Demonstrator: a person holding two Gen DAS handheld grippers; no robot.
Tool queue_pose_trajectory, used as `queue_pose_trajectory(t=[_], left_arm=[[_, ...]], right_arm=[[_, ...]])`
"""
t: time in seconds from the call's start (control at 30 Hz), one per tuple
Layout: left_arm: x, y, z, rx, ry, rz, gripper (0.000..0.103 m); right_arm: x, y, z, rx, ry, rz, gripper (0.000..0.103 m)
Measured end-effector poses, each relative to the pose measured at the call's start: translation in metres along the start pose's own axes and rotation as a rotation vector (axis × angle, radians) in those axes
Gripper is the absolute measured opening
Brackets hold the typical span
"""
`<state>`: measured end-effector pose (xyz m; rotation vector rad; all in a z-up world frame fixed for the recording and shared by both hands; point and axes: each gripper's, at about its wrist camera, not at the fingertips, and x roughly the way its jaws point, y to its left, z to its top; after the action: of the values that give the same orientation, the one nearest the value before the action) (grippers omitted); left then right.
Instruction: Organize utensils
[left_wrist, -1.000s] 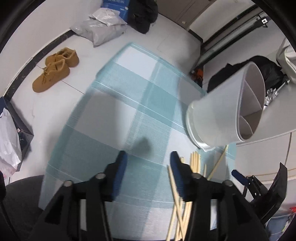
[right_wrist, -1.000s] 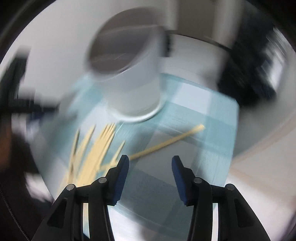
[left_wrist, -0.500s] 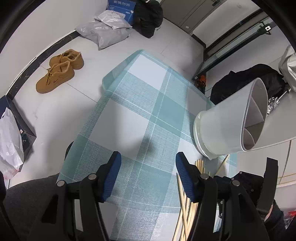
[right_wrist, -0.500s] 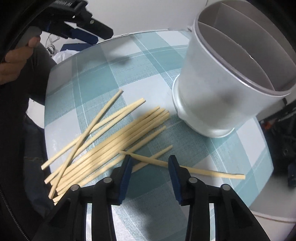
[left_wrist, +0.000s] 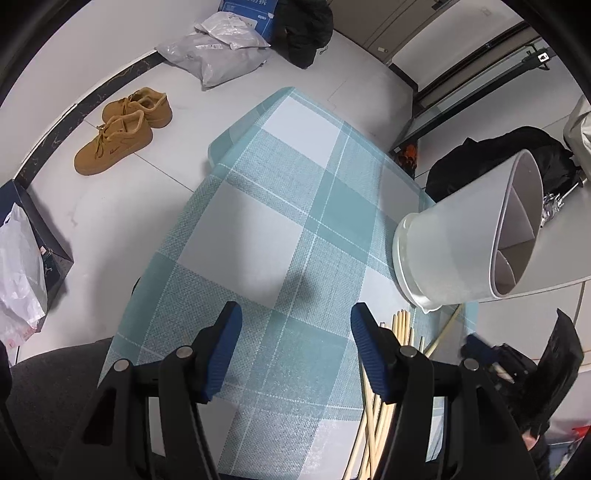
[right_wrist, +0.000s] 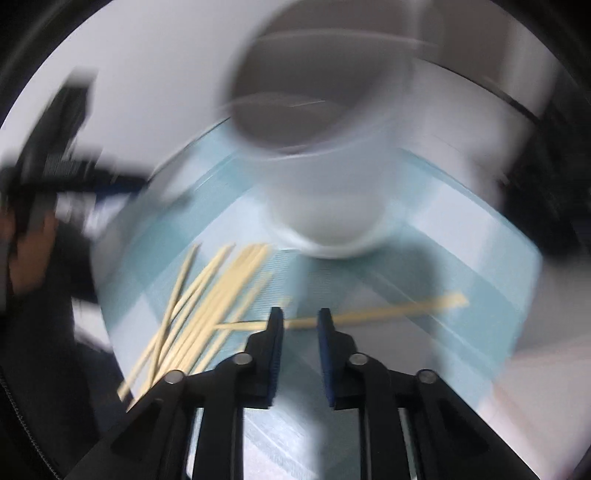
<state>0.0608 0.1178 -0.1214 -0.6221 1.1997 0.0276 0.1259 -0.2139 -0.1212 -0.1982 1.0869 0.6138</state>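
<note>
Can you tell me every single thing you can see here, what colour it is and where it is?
tablecloth: one, teal and white checks, covering the table
utensil holder: one, white, divided inside, standing on the cloth
chopsticks: a bunch, pale wood, lying on the cloth near the holder; blur hides the count
single chopstick: one, pale wood, lying crosswise apart from the bunch
shoes: two, tan, on the floor
plastic bags: at least two, grey-white, on the floor by the wall
black bag: one, beyond the holder
left tool: one, black with blue pads, open, empty
right tool: one, same colours, jaws just been closing, single chopstick between them, seemingly not pinched
</note>
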Motion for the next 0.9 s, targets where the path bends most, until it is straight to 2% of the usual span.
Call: queue_pose_trajectory(t=[0.07, 0.17, 0.2, 0.33, 0.4, 0.47, 0.53, 0.6, 0.67, 0.77, 0.9], left_arm=[[0.0, -0.003, -0.001, 0.008, 0.001, 0.005, 0.056], [0.002, -0.007, -0.002, 0.018, 0.013, 0.005, 0.056], [0.002, -0.007, -0.003, 0.017, 0.016, 0.006, 0.056], [0.001, -0.007, -0.003, 0.01, 0.018, 0.004, 0.056], [0.001, -0.005, -0.003, 0.002, 0.016, 0.007, 0.056], [0.001, -0.003, -0.002, -0.004, 0.021, 0.01, 0.056], [0.002, -0.001, -0.001, -0.01, 0.029, 0.007, 0.056], [0.002, 0.0, 0.0, -0.014, 0.03, 0.008, 0.056], [0.003, 0.001, 0.0, -0.019, 0.031, 0.011, 0.056], [0.003, 0.0, 0.001, -0.017, 0.036, 0.015, 0.056], [0.004, -0.001, 0.0, -0.002, 0.037, 0.026, 0.056]], right_arm=[[-0.007, -0.026, -0.003, 0.15, -0.032, -0.031, 0.035], [-0.008, -0.066, -0.006, 0.382, -0.039, -0.039, 0.035], [-0.006, -0.072, -0.005, 0.429, -0.042, -0.025, 0.035], [0.007, -0.089, 0.013, 0.582, -0.016, -0.073, 0.035], [0.011, -0.095, 0.019, 0.651, -0.012, -0.136, 0.035], [0.014, -0.096, 0.023, 0.674, -0.015, -0.149, 0.035], [0.027, -0.082, 0.027, 0.664, 0.016, -0.233, 0.036], [0.042, -0.057, 0.037, 0.6, 0.032, -0.343, 0.035], [0.045, -0.05, 0.039, 0.57, 0.04, -0.414, 0.026], [0.05, -0.048, 0.037, 0.62, 0.018, -0.45, 0.012], [0.047, -0.056, 0.034, 0.689, -0.024, -0.421, 0.006]])
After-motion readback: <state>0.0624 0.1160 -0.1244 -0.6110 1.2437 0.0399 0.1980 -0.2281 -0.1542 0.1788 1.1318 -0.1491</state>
